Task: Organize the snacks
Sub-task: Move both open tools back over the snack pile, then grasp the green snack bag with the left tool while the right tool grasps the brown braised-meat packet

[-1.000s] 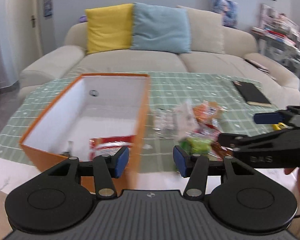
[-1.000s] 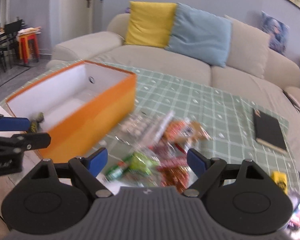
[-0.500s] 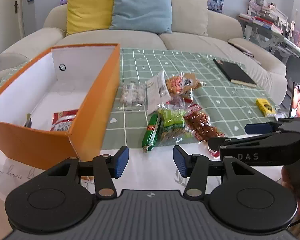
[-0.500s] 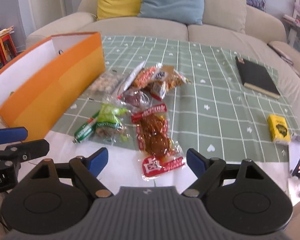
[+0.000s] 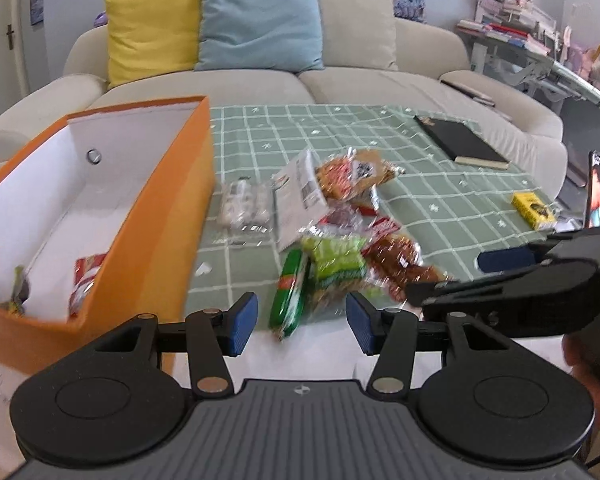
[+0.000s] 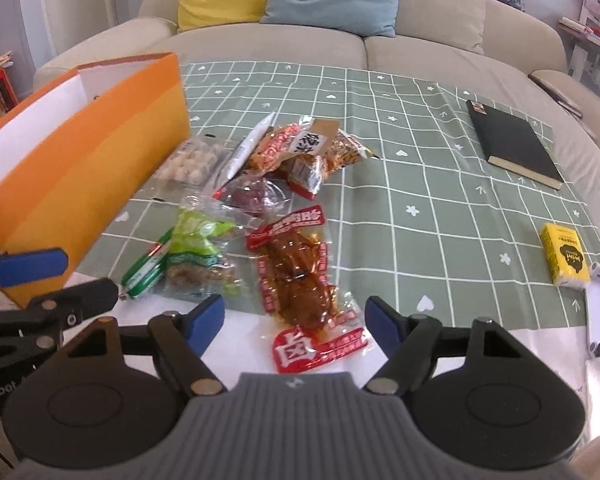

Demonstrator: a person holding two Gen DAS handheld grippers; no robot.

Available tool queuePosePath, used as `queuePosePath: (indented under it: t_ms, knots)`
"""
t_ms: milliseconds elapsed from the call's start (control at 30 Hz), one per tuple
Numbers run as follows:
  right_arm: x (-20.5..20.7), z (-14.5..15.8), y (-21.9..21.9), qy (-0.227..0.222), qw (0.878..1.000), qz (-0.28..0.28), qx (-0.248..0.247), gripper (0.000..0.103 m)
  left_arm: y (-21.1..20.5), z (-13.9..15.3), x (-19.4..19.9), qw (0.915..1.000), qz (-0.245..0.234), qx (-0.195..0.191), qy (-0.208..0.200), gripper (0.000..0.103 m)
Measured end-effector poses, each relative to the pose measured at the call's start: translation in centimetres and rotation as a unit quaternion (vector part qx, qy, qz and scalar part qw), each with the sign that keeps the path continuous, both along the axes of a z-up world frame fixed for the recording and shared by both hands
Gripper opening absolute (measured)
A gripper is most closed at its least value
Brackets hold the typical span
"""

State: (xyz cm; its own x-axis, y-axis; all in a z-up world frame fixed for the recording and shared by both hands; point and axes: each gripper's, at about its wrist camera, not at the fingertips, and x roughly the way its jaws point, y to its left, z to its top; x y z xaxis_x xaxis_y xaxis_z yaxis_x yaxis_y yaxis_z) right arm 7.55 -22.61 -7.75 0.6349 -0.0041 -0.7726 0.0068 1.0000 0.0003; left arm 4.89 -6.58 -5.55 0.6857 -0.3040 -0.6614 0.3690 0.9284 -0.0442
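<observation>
The orange box [image 5: 168, 216] sat on the table with its top open, so snacks could be dropped in from above. A red-and-white packet [image 5: 85, 280] already lay at the bottom of the box, near its front wall, so the job looked started but not nearly done.

Most of the snacks were in a loose pile [image 6: 260, 200] just beside the box, on its right side. They lay on top of each other, so only the ones at the edge looked easy to take.

The right gripper [image 6: 295, 322] was wide open and held nothing. It hung over the red packet of brown meat [image 6: 300, 276], the snack farthest from the box at the front of the pile. That one was probably next.

The left gripper [image 5: 300, 322] was open too, a bit less wide, and empty. It pointed at the green sausage stick [image 5: 288, 296], which lay near the box's front corner.
</observation>
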Motion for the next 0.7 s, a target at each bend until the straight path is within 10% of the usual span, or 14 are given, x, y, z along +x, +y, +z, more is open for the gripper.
queuePosePath:
  t_ms: [700]
  knots:
    - [6.3,-2.2,-1.8,0.108,0.992,0.068,-0.010,0.075,-3.0,-0.3,5.7,0.9956,0.018,-0.057,0.071,0.078]
